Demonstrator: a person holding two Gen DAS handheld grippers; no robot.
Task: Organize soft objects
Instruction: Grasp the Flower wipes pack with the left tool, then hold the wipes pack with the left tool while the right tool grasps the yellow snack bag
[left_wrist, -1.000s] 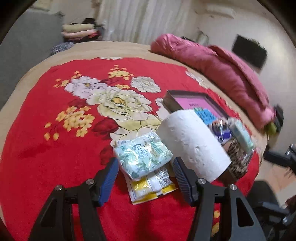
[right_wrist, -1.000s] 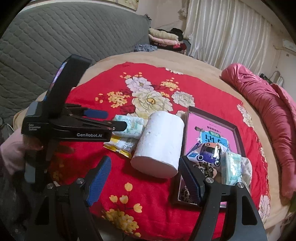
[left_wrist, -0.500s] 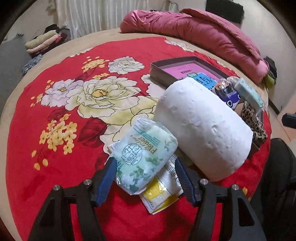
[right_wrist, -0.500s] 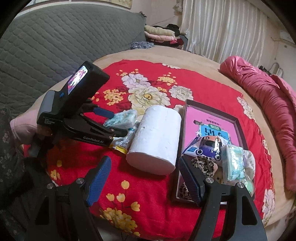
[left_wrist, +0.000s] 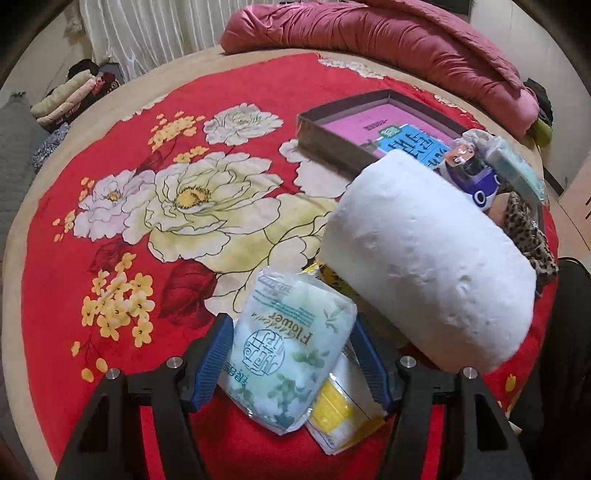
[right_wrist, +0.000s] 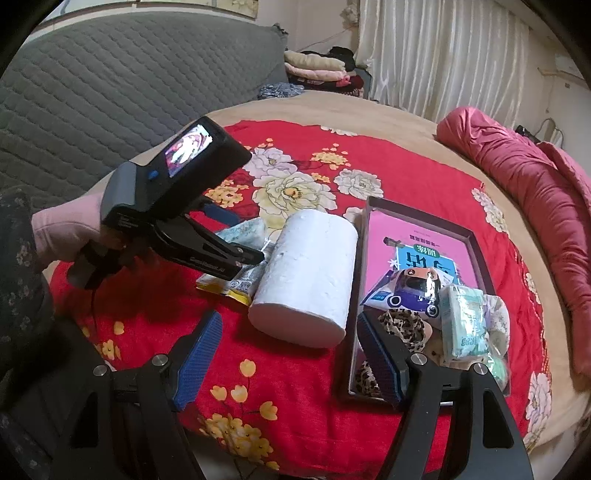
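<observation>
Nearest the left hand-held gripper (left_wrist: 291, 363) is a tissue pack (left_wrist: 286, 360), lying between its blue pads (left_wrist: 212, 363). The jaws stand wide and straddle the pack; whether the pads already press on it I cannot tell, but the placement reads as lining up a pick. Under the pack lies a yellow-and-white sachet (left_wrist: 338, 413), so a low grip risks catching both.

Just beside them a white paper roll (left_wrist: 424, 258) lies on its side, close enough to crowd the gripper's right finger. The right hand-held gripper (right_wrist: 288, 358) hangs open and empty over the roll's near end (right_wrist: 306, 280), likely waiting its turn.

Past the roll sits a shallow dark tray (right_wrist: 476, 243), the probable collecting place: it already holds a second tissue pack (right_wrist: 465, 321), a leopard-print cloth (right_wrist: 402, 325) and a toy car (right_wrist: 410, 291) on a pink booklet (right_wrist: 391, 236).

Everything rests on a red floral blanket (left_wrist: 122, 199) spread over a bed. Farther off lie a rolled pink quilt (left_wrist: 399, 40), a grey quilted headboard (right_wrist: 110, 77), folded clothes (right_wrist: 314, 64) and white curtains (right_wrist: 443, 59).
</observation>
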